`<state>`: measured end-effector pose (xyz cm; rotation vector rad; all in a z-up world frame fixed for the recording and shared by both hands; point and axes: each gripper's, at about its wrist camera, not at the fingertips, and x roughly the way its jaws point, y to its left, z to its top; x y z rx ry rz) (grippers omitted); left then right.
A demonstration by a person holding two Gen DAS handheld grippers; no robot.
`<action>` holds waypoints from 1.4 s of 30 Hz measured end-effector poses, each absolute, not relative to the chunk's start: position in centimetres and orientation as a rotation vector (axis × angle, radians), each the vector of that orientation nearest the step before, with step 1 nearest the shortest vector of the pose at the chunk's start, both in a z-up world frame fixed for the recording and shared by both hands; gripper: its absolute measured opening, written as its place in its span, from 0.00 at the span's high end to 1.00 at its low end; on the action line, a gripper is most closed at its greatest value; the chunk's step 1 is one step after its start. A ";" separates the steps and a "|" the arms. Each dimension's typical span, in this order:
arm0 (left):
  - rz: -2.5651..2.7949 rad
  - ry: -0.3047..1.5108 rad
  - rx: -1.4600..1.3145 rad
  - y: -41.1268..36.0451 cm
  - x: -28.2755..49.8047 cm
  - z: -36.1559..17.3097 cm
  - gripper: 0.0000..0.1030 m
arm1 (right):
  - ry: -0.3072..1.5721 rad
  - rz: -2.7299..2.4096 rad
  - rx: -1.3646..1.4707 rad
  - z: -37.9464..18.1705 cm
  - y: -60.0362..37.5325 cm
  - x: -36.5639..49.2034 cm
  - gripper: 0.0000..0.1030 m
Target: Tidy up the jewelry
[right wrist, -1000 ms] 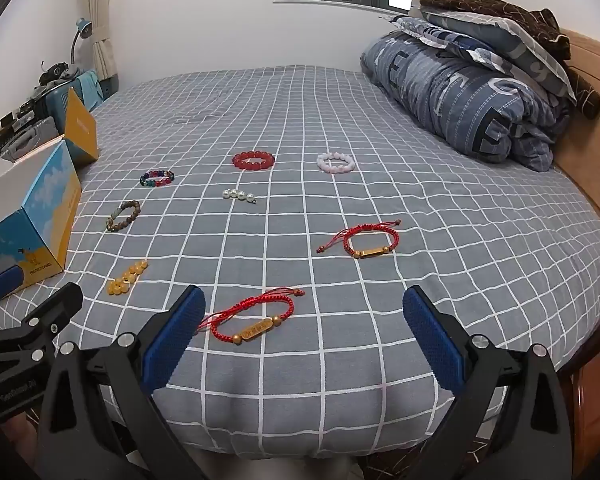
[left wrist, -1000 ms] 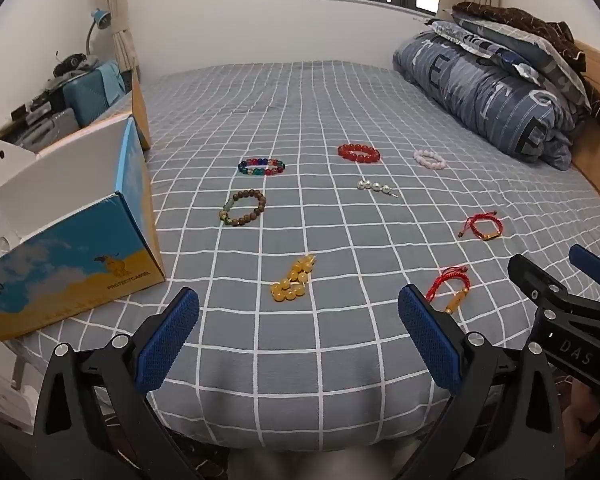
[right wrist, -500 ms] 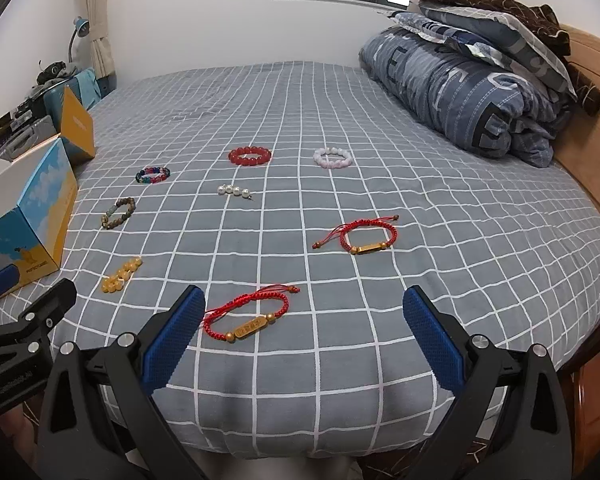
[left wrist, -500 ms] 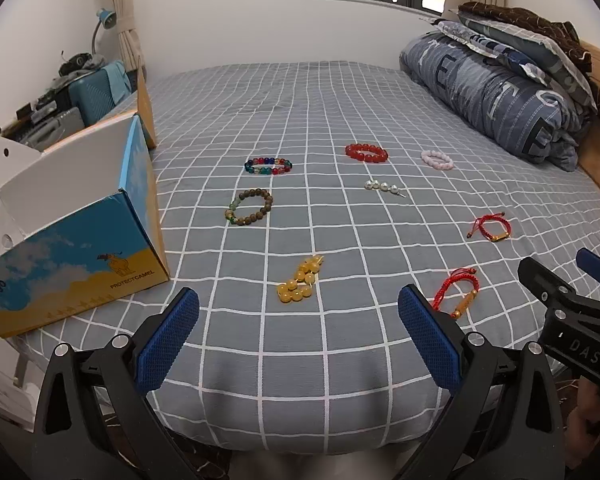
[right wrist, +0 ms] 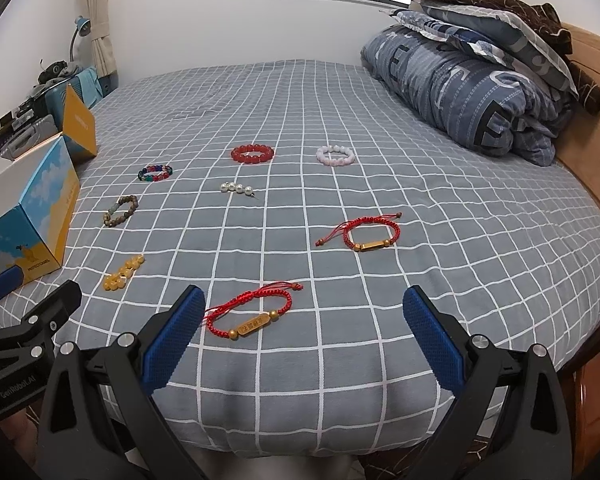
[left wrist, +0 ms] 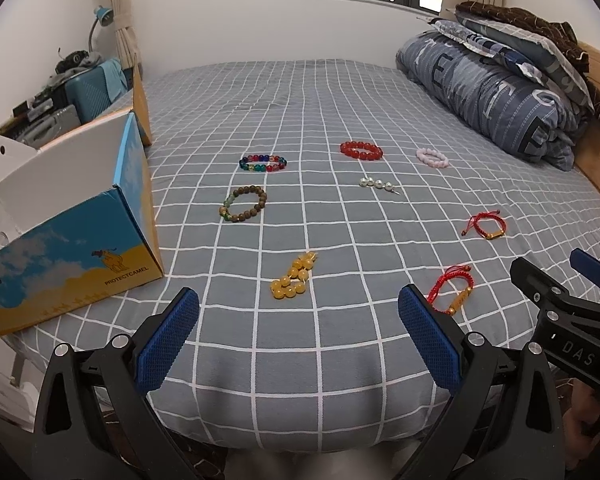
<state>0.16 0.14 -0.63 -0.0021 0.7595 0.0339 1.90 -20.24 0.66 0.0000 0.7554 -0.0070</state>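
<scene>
We hold both grippers over the near edge of the bed [left wrist: 340, 92], left gripper [left wrist: 298, 336] and right gripper [right wrist: 304, 332] each with fingers spread wide, gripping nothing. Eight pieces of jewelry lie scattered on the checked sheet, well apart. The nearest red cord bracelet [right wrist: 252, 314] lies just beyond our right fingertips; amber beads [left wrist: 294, 276] lie ahead of the left. An open box [left wrist: 72, 216] sits at the left.
</scene>
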 end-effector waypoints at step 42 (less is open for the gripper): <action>0.024 0.766 -0.003 -0.1 0.1 -0.7 0.05 | 0.757 -0.008 0.001 0.5 -20.1 1.9 0.08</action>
